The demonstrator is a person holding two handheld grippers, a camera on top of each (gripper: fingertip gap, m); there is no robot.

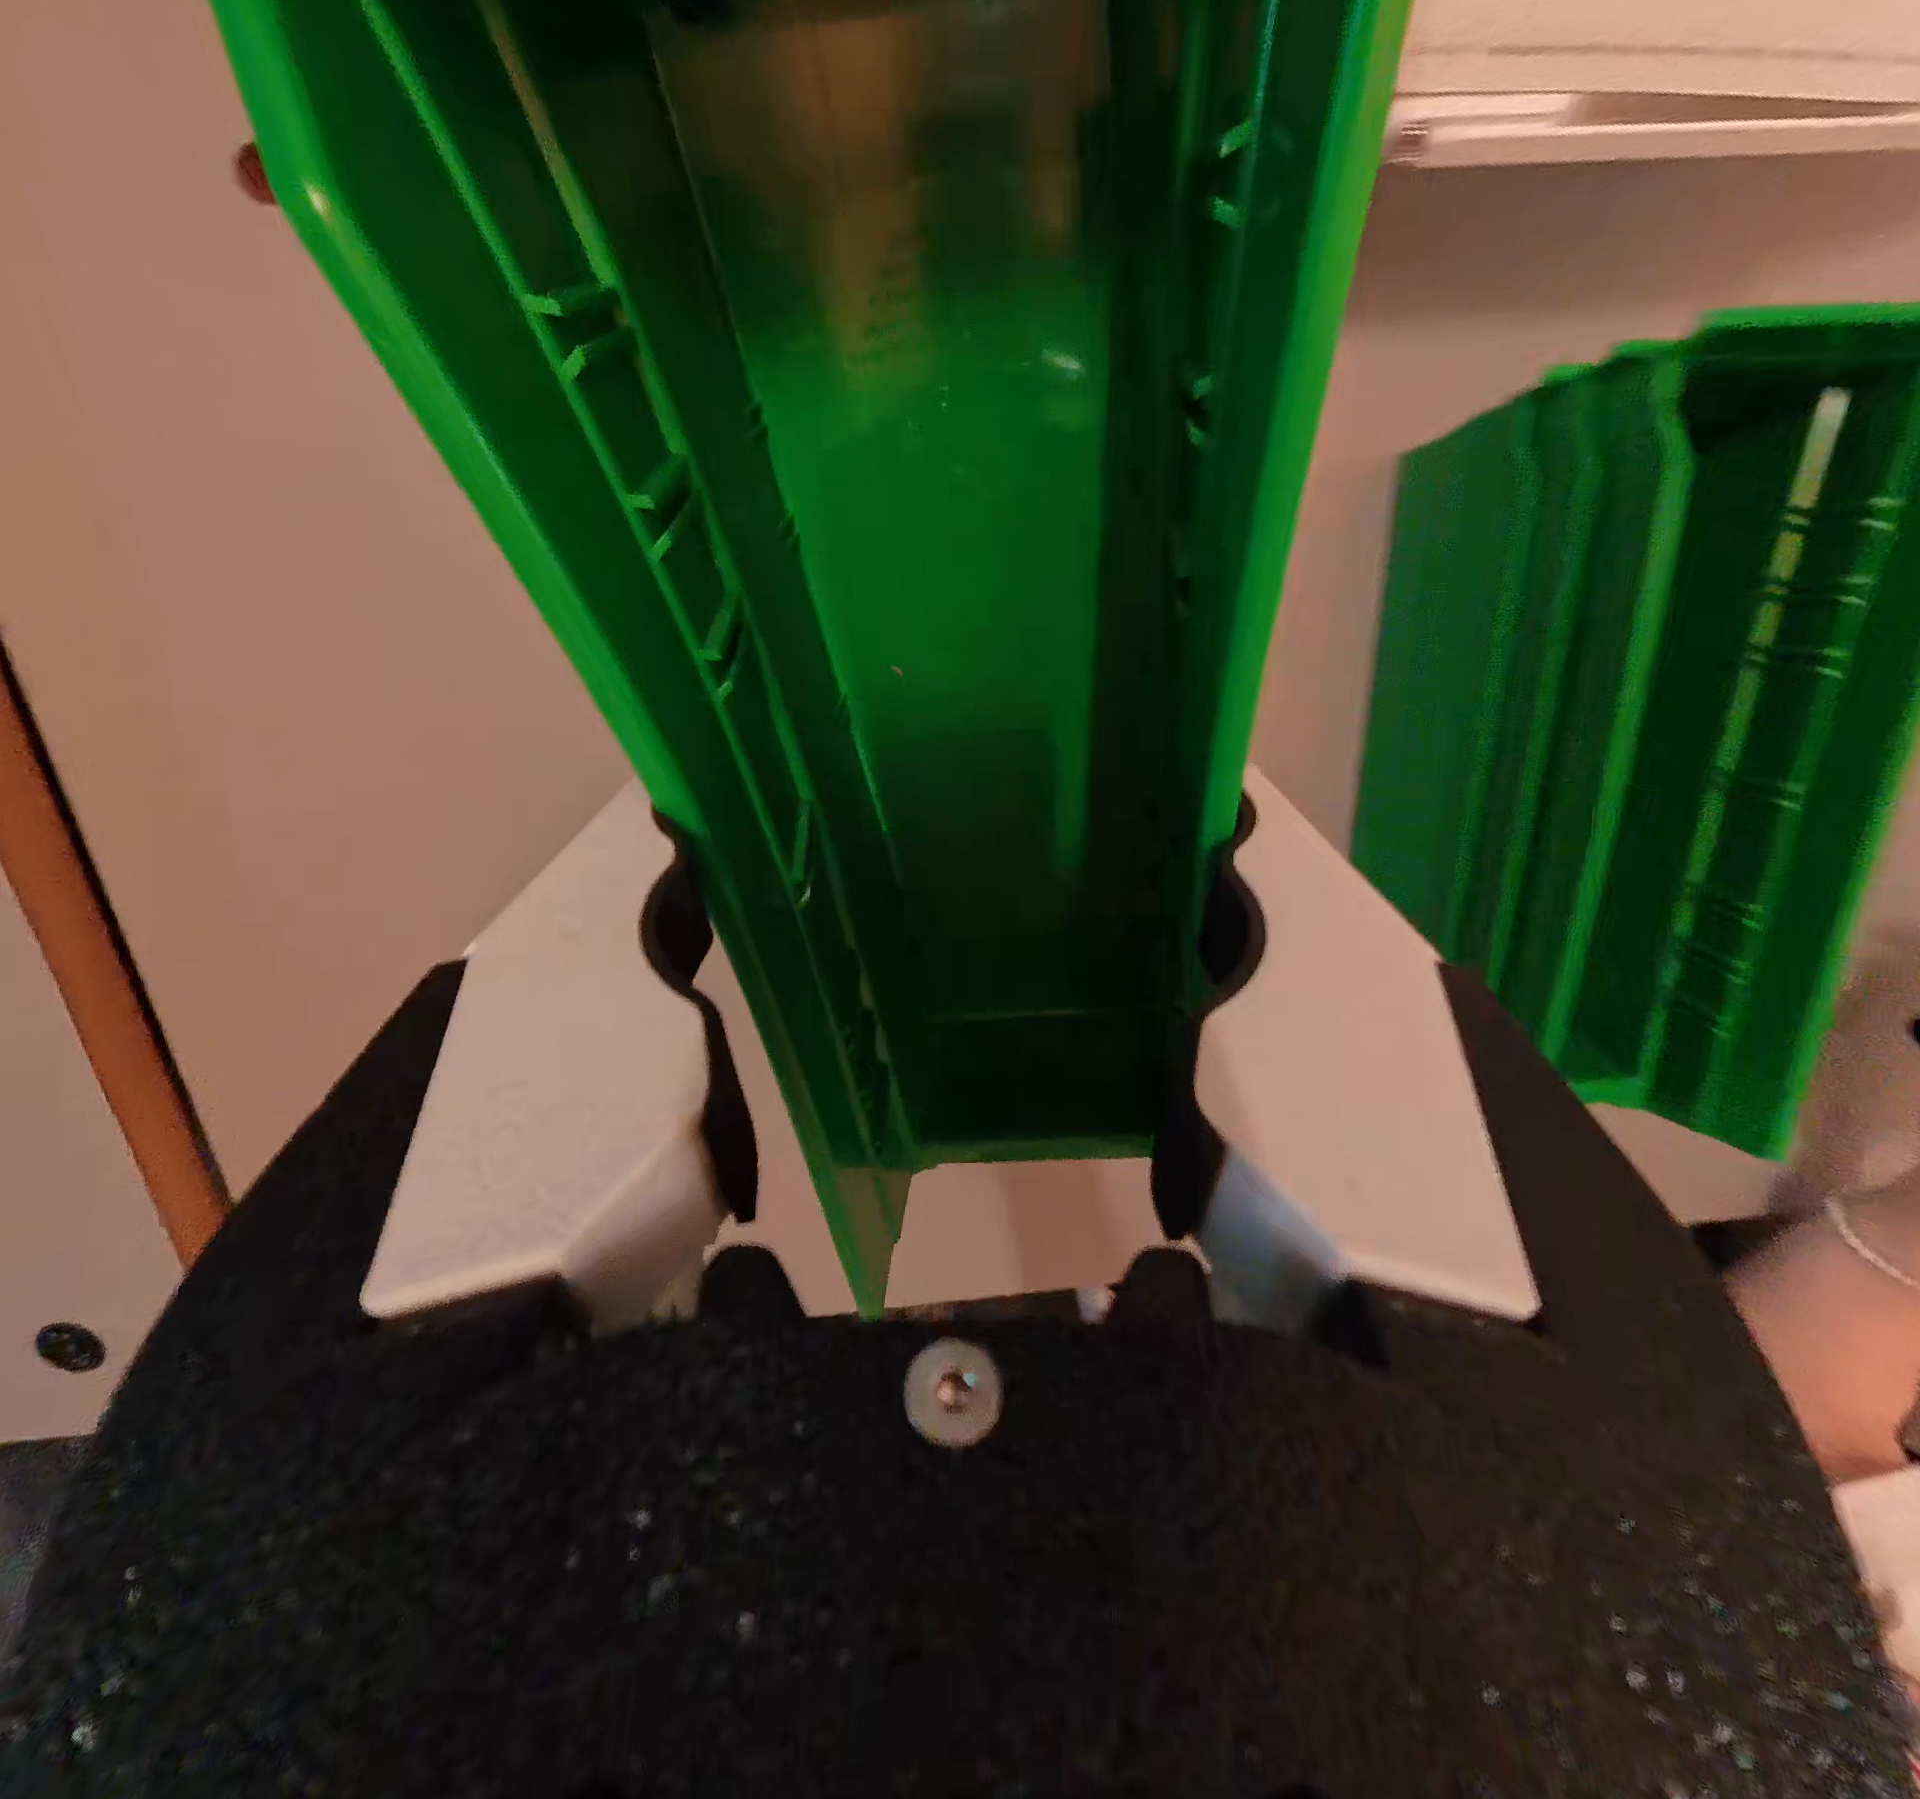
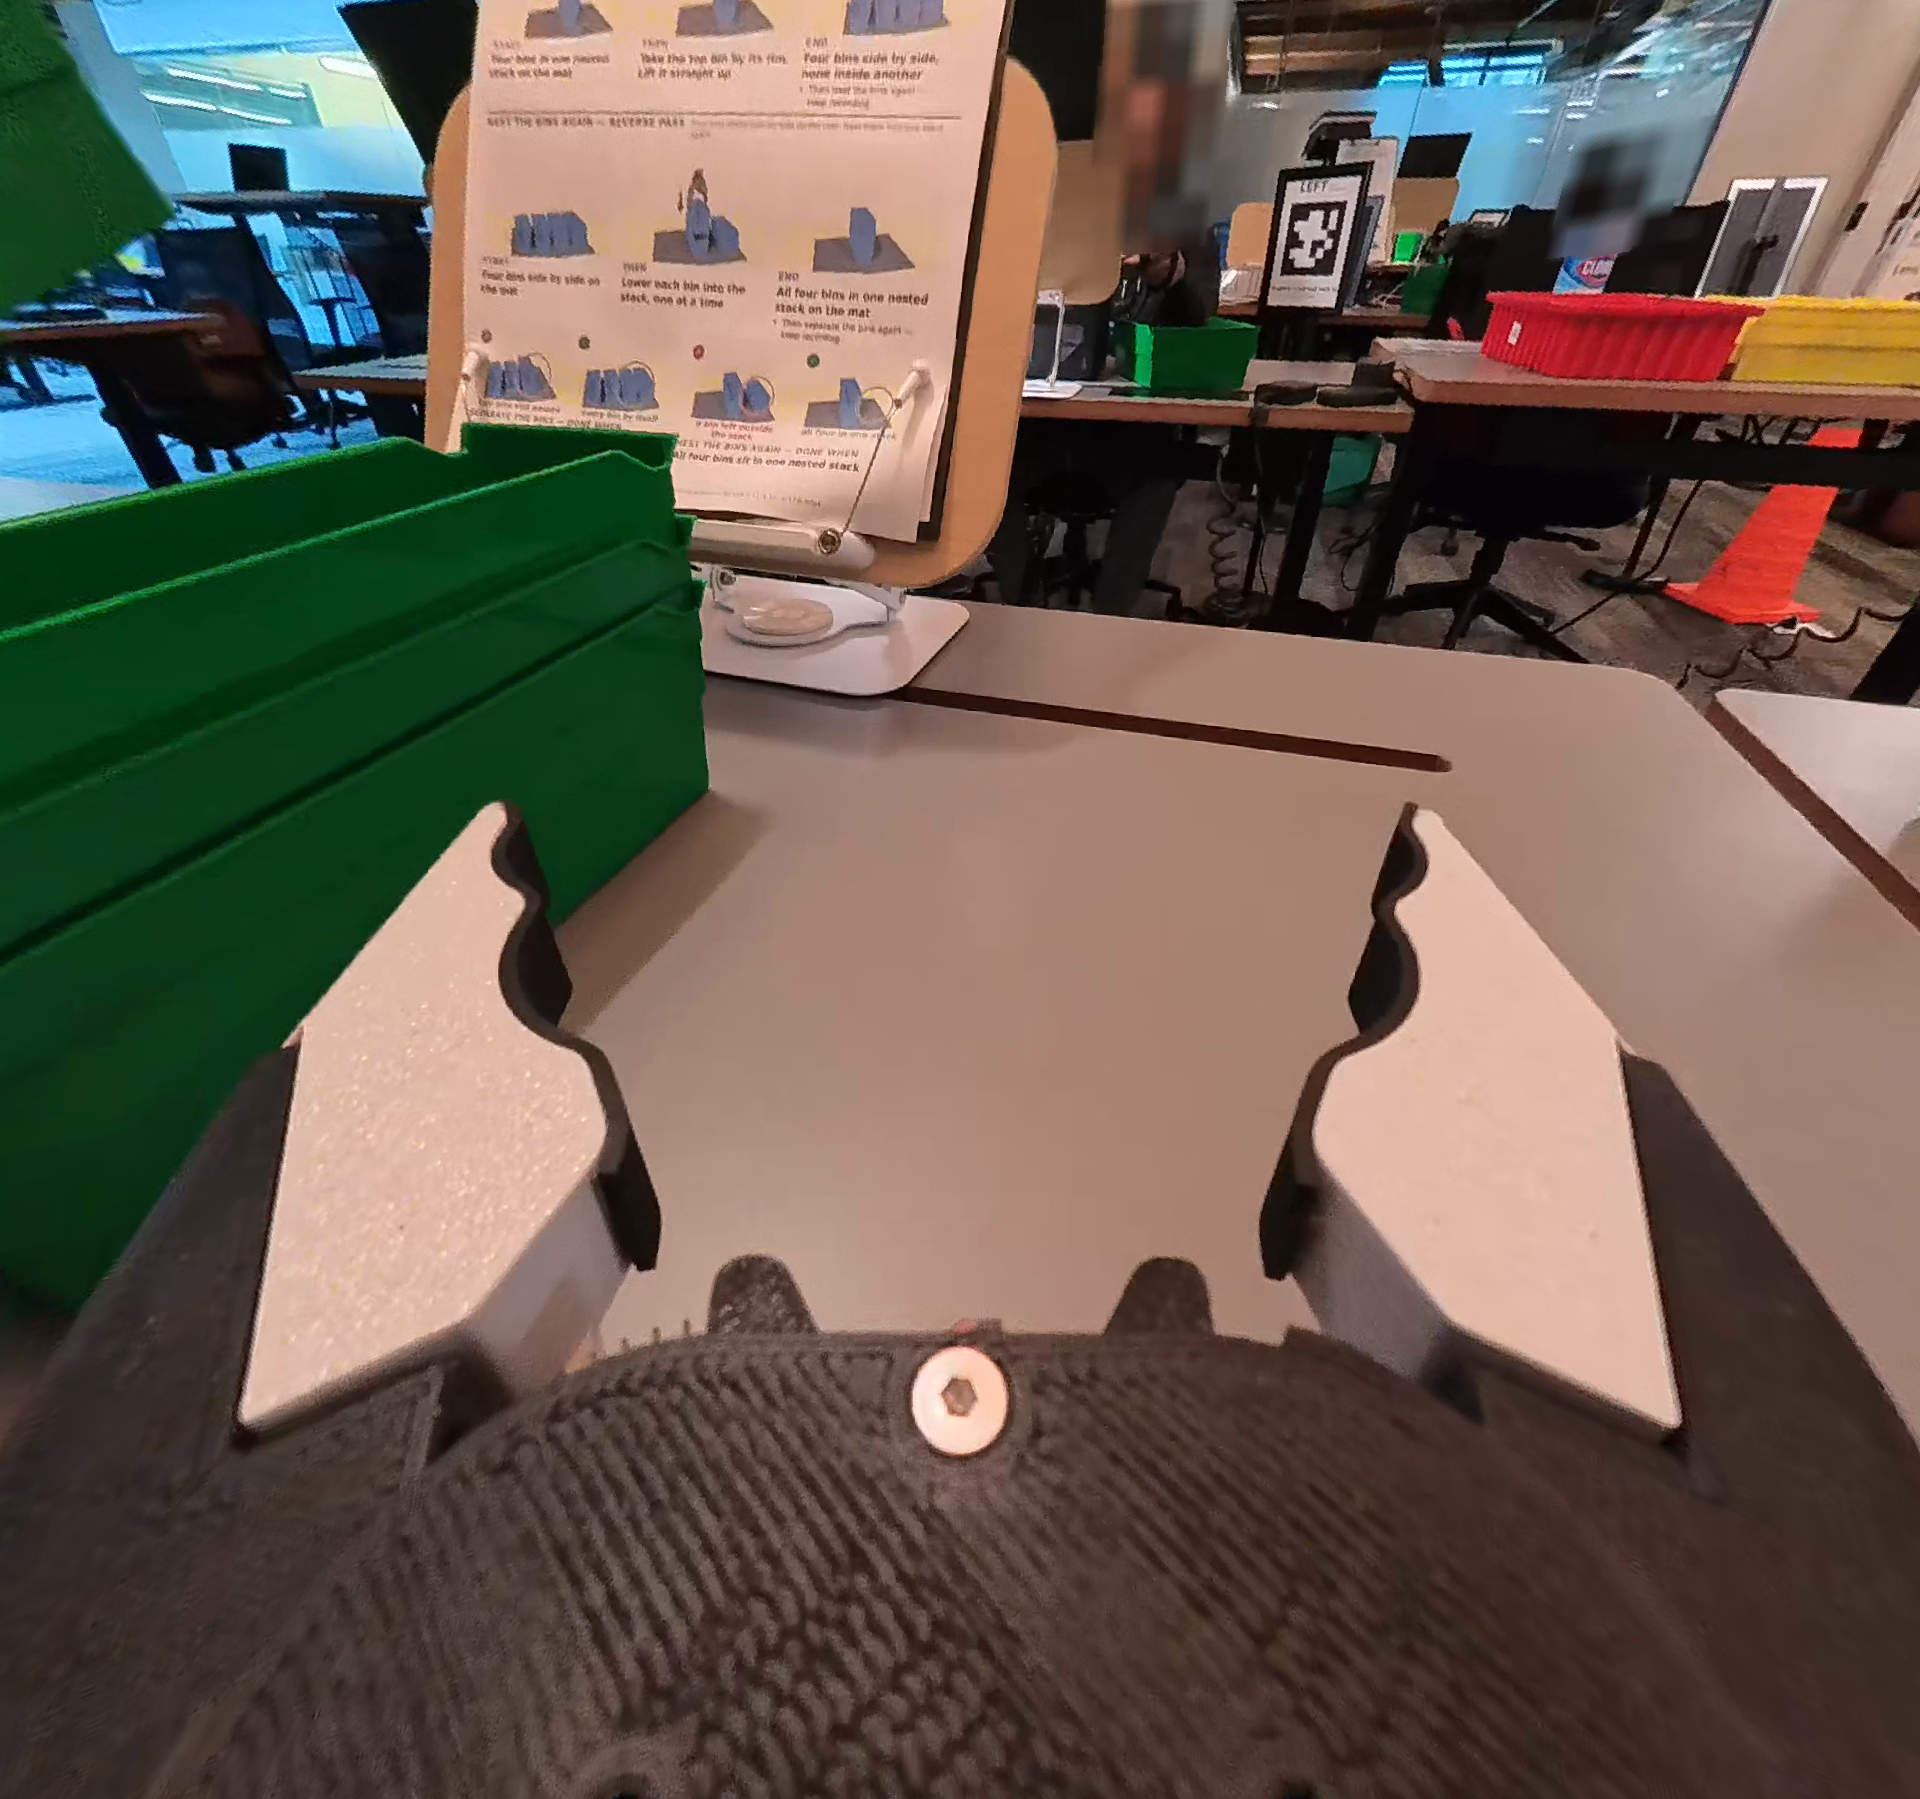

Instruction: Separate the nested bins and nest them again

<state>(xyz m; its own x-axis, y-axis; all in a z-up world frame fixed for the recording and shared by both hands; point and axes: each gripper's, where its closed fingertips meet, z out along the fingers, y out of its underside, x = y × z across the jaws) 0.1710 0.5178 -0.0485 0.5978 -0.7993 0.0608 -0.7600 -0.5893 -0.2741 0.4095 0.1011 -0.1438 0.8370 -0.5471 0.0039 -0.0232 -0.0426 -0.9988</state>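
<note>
My left gripper (image 1: pixel 951 918) is shut on the rim and wall of a green bin (image 1: pixel 914 419) and holds it lifted and tilted, so it runs up and away from the jaws. A stack of nested green bins (image 1: pixel 1662 710) shows at the right of the left wrist view. The same stack (image 2: pixel 312 710) stands on the grey table (image 2: pixel 1039 918) at the left of the right wrist view. A corner of the lifted bin (image 2: pixel 62 118) shows at the top left there. My right gripper (image 2: pixel 961 928) is open and empty over the table, to the right of the stack.
An instruction sheet on a stand (image 2: pixel 727 222) is behind the stack. A dark slot (image 2: pixel 1174 731) runs across the table beyond my right gripper. Farther tables hold a red bin (image 2: pixel 1610 336), a yellow bin (image 2: pixel 1829 347) and a green bin (image 2: pixel 1184 352). An orange cone (image 2: pixel 1766 544) stands on the floor.
</note>
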